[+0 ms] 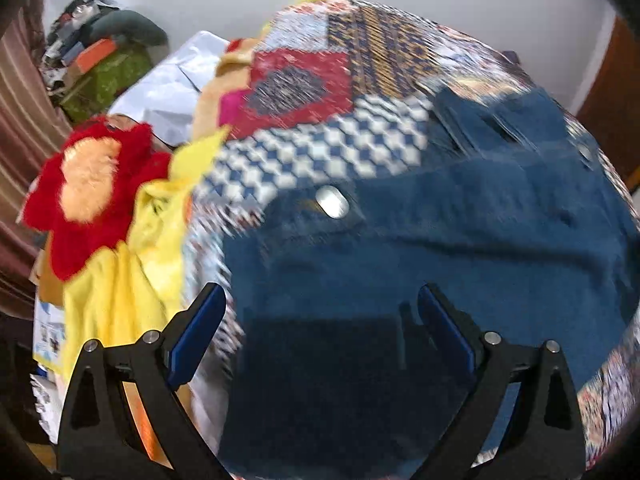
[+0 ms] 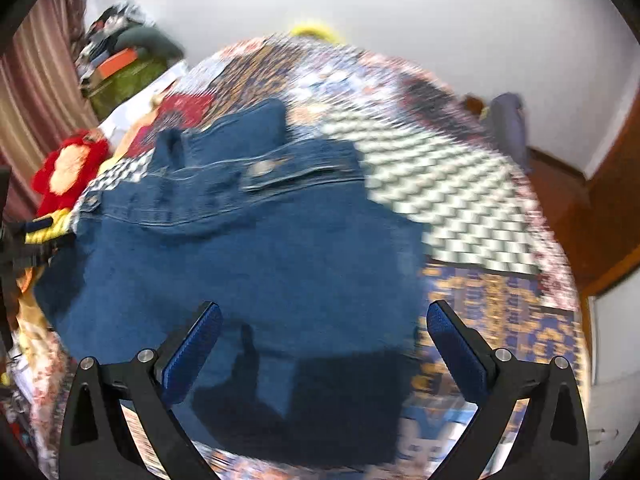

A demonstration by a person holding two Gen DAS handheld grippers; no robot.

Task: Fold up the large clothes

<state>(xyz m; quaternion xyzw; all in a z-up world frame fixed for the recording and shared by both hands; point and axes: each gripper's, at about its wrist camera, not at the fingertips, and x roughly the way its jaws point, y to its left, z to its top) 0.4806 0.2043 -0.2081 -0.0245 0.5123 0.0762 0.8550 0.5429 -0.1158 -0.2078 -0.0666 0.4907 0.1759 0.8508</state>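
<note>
A blue denim garment (image 1: 420,248) with metal buttons lies on a patchwork bedspread (image 1: 320,152). In the left wrist view my left gripper (image 1: 322,300) hovers over the near part of the denim, its blue-padded fingers wide apart with nothing between them. In the right wrist view the same denim garment (image 2: 248,256) spreads across the bedspread (image 2: 460,208), its button band toward the far side. My right gripper (image 2: 324,316) stands above the garment's near edge, wide open and holding nothing. Both pictures are blurred by motion.
A red and orange plush toy (image 1: 88,192) and yellow cloth (image 1: 120,288) lie at the bed's left edge. A heap of boxes and clothes (image 1: 104,52) stands in the far left corner by a striped curtain (image 1: 20,120). A wooden door (image 2: 616,200) is at right.
</note>
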